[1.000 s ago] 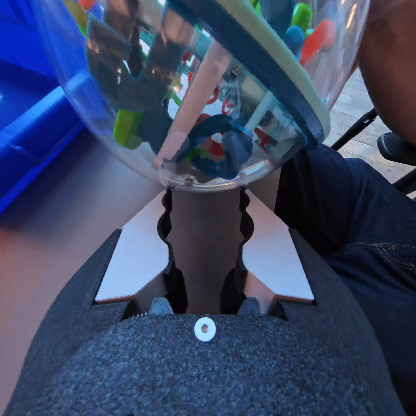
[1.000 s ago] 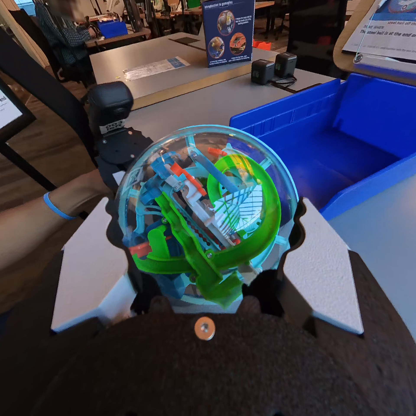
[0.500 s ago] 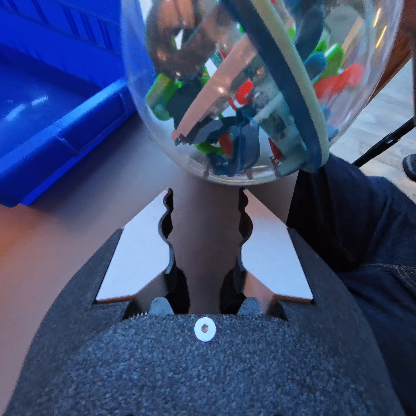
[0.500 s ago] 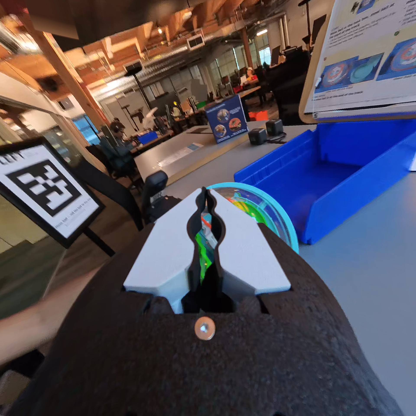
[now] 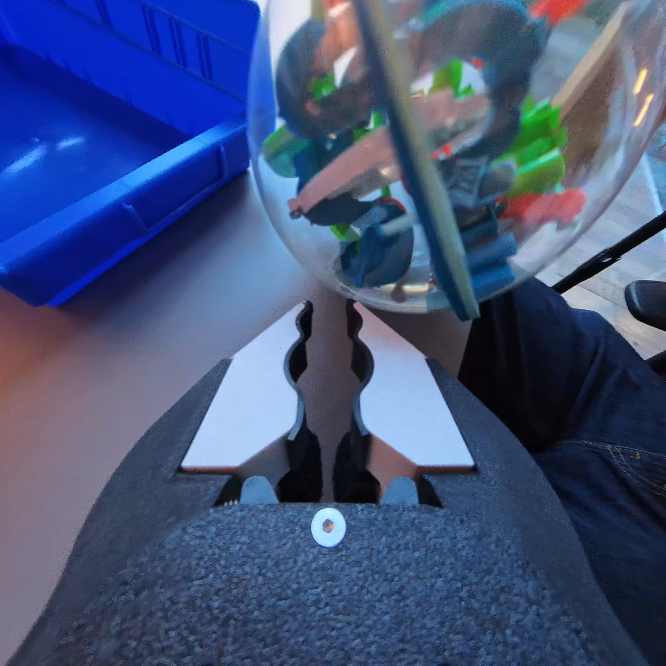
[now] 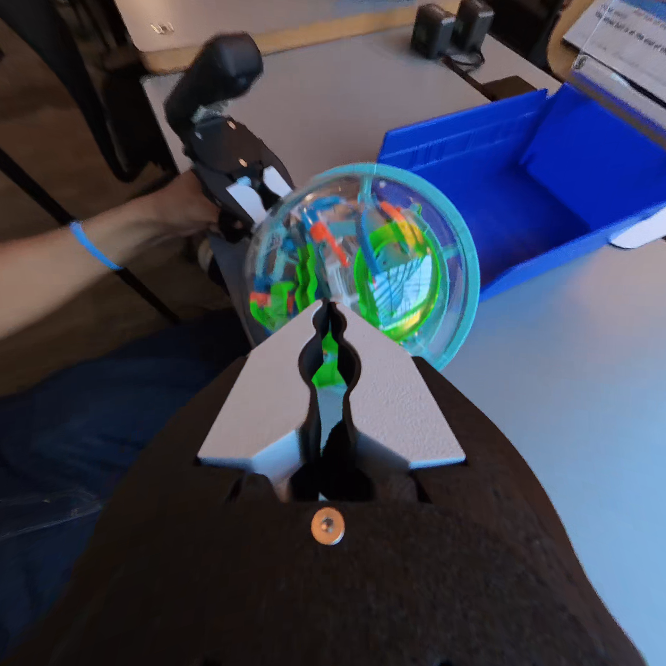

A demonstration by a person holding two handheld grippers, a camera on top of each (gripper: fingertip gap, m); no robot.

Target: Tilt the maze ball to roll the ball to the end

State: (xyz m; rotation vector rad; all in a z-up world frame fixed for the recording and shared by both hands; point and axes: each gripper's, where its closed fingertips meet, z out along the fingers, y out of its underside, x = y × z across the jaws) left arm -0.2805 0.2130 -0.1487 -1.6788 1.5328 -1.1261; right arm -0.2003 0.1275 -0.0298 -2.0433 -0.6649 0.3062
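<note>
1. Table [image 6: 540, 360]: grey; carries the maze ball beside a blue bin [image 6: 540, 173].
2. Maze ball [image 6: 360, 259]: clear sphere, teal rim, apparently resting on the table near its front edge.
3. Left gripper [image 5: 328, 306]: jaws slightly parted, empty, tips just short of the sphere.
4. Right gripper [image 6: 329, 306]: fingers nearly closed, holding nothing.
5. Step: sphere ungripped; next needs a fresh hold, then tilting.
6. Steel ball: not discernible amid blurred tracks.

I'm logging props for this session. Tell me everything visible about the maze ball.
The maze ball is a clear plastic sphere with a teal ring around its middle. Inside run green, blue and orange-red tracks. It sits at the grey table's near edge, beside the blue bin. Neither tool grips it; whether their tips touch the shell is unclear. The steel ball is not discernible.
</note>
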